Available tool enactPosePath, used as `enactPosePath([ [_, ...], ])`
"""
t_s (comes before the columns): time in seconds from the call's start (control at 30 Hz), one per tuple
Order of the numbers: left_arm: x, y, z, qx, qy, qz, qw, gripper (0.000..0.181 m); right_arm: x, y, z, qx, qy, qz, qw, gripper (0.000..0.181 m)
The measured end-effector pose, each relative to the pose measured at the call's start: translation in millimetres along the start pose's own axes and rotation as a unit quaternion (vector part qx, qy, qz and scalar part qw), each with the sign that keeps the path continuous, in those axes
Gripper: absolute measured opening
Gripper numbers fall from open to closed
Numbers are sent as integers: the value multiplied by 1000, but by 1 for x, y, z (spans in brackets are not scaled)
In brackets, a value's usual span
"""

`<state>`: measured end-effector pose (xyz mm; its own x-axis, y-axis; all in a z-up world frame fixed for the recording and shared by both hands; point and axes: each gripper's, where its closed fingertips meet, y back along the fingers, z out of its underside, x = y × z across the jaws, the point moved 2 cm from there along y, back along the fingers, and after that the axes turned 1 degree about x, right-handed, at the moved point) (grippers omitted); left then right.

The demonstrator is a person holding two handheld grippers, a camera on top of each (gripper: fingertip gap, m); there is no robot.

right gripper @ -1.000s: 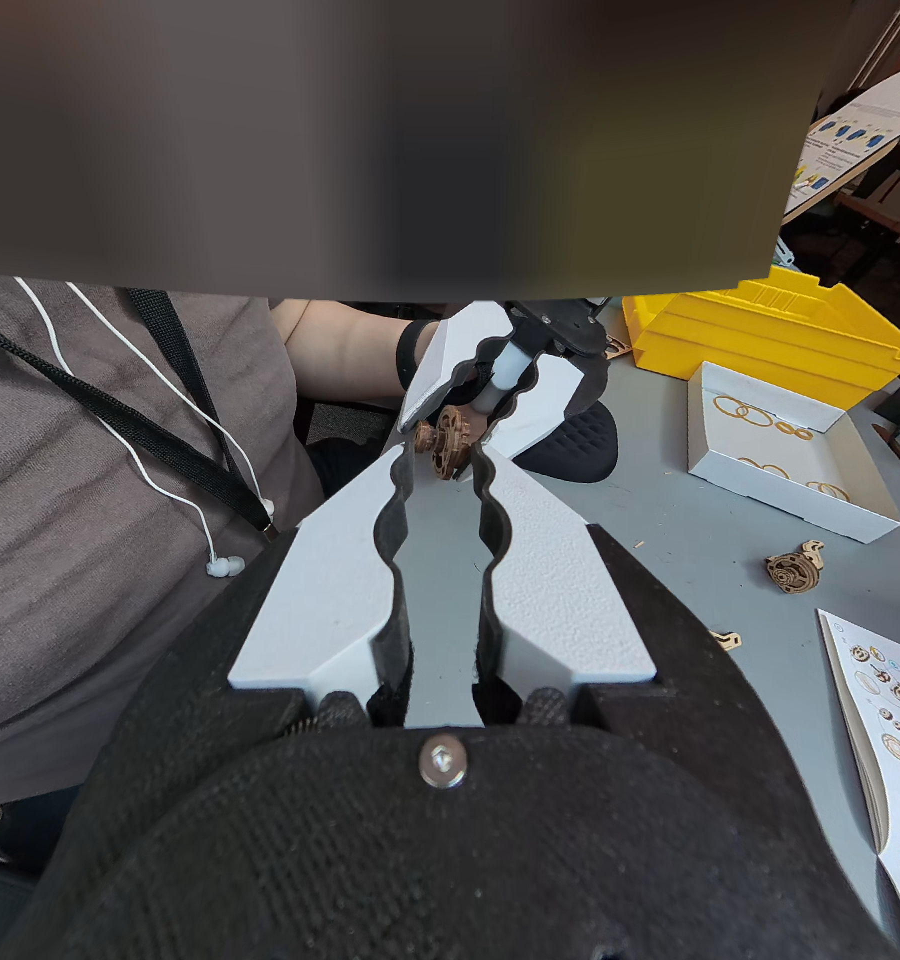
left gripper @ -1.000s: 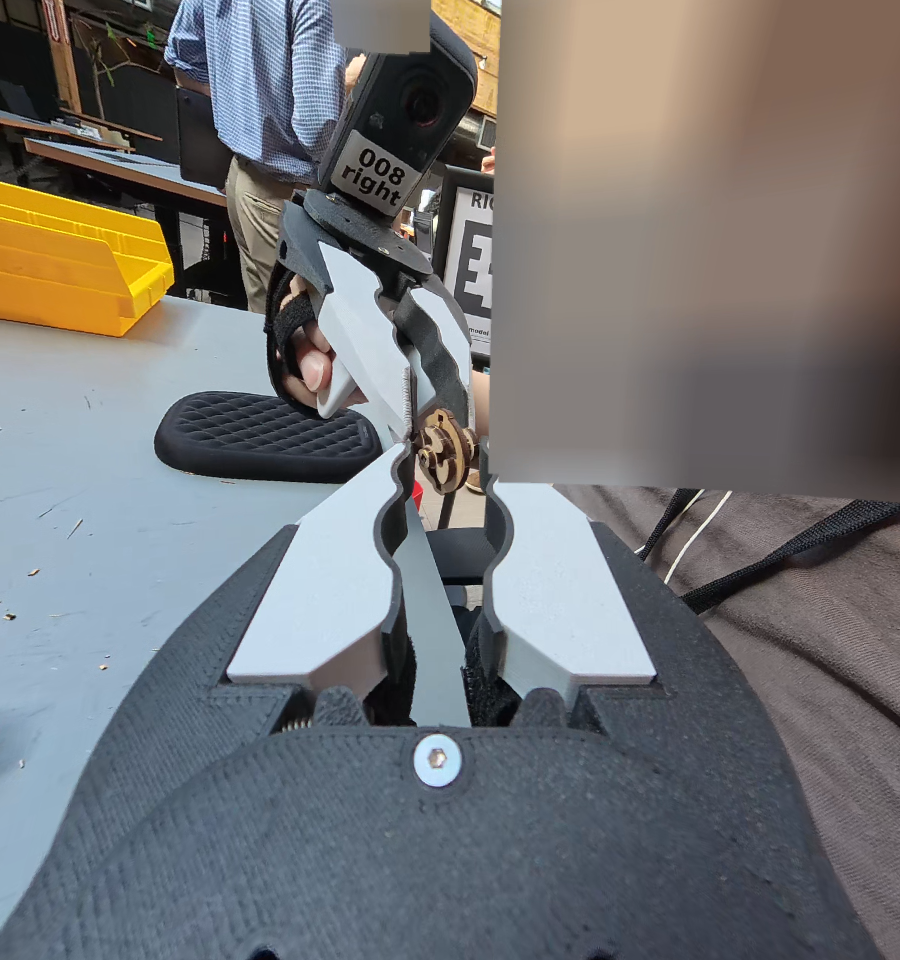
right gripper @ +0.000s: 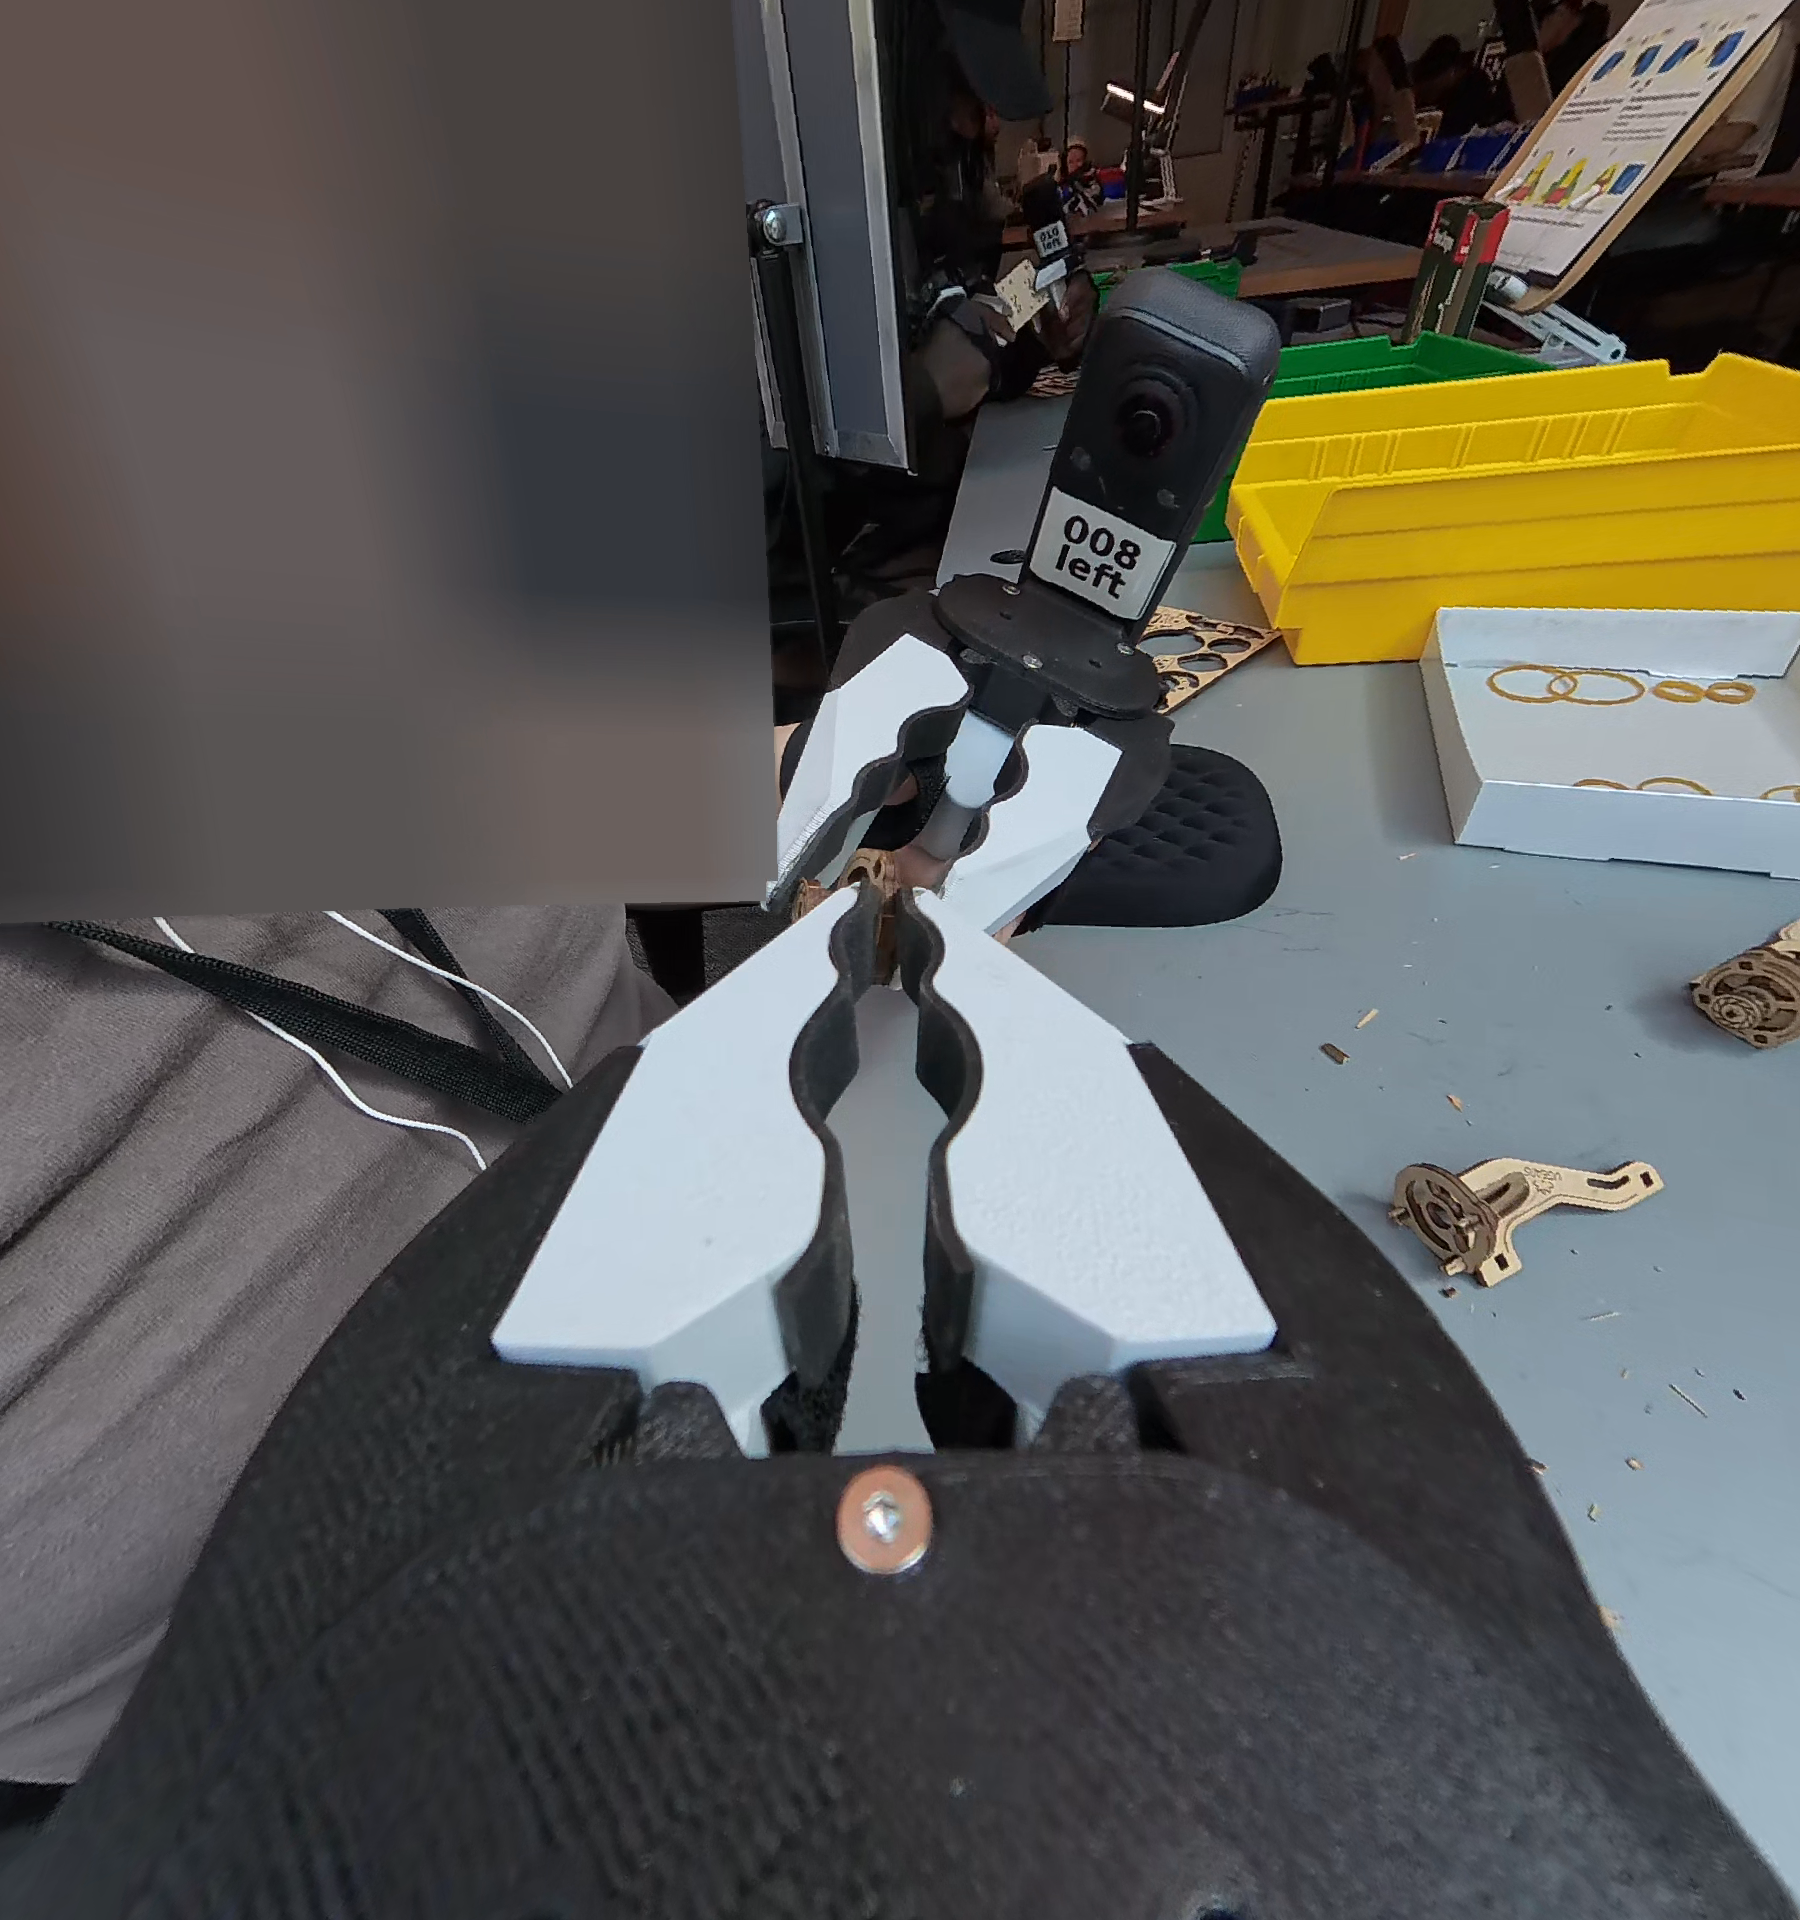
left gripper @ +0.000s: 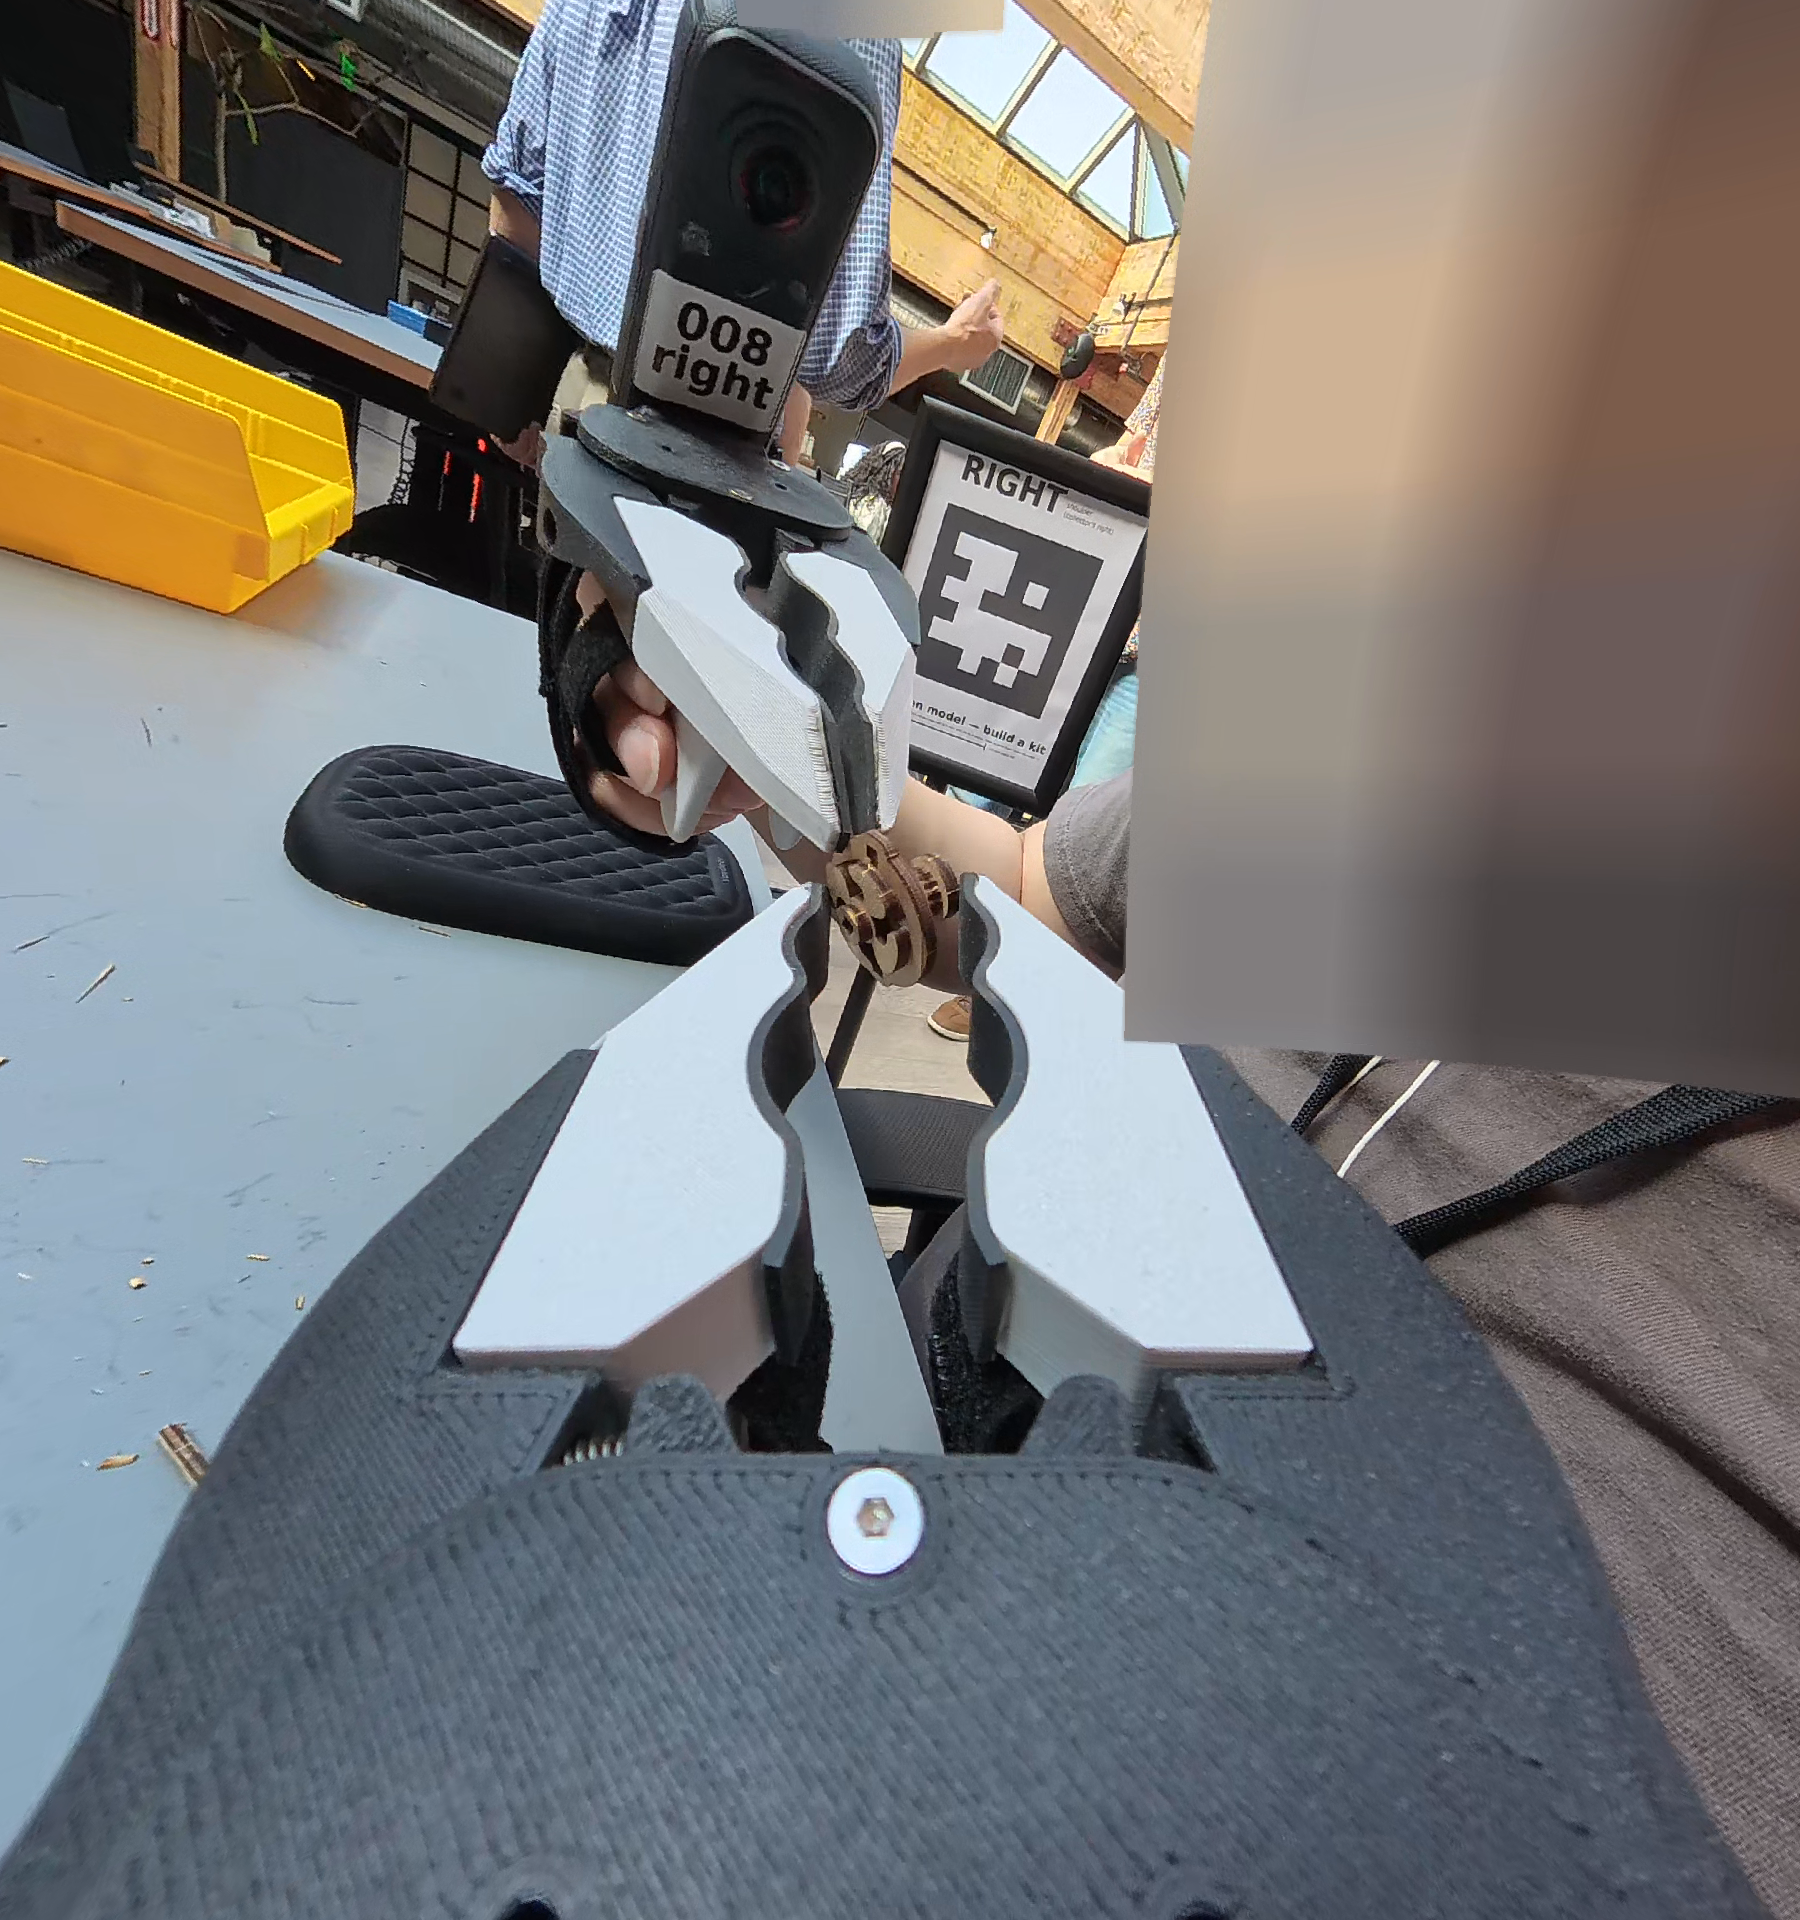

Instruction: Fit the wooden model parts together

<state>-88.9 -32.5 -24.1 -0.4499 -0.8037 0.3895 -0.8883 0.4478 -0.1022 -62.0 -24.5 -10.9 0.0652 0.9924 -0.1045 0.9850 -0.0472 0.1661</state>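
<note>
Between the two sets of fingertips in the left wrist view hangs a small wooden gear assembly (left gripper: 883, 914), held up off the grey table (left gripper: 200, 1039) in front of the person's grey shirt. The right gripper (left gripper: 854, 821) comes down from the far side with its jaws pinched on the top edge of the gear disc. The left gripper (left gripper: 891, 899) has its jaws apart; the disc and its stubby hub sit in the gap, near the left finger (left gripper: 771, 956), and I cannot tell whether either finger touches the wood.

Over in the right wrist view, the right gripper (right gripper: 880, 914) is clamped on the wooden piece (right gripper: 880, 878), most of it hidden behind its tips. The left gripper (right gripper: 875, 883) reaches in from the far side, jaws spread around the same piece. On the table to the right lie two more wooden sub-assemblies (right gripper: 1498, 1216), a white tray (right gripper: 1644, 831) of rubber bands and a yellow bin (right gripper: 1540, 540).

The step looks like a mid-air hand-over or press-fit; next, the left jaws likely need to close squarely on the hub without twisting the disc.
</note>
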Motion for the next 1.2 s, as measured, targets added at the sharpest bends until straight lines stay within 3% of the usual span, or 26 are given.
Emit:
enactPosePath([
  [0.27,2,-1,1,-2,-1,-1,1000,22,-2,-1,0,-3,36,18,999,3],
  [0.53,-2,3,-1,13,21,-11,1000,22,-10,4,-5,17,103,43,994,34],
  [0.67,-7,5,-2,21,40,-22,999,22,-12,-3,3,-31,207,105,972,41],
  [0.97,-14,6,-1,31,80,-27,996,22,-2,-13,12,-116,370,263,883,42],
  [1.2,-18,5,2,38,92,-34,994,21,6,-16,18,-117,336,287,889,31],
])
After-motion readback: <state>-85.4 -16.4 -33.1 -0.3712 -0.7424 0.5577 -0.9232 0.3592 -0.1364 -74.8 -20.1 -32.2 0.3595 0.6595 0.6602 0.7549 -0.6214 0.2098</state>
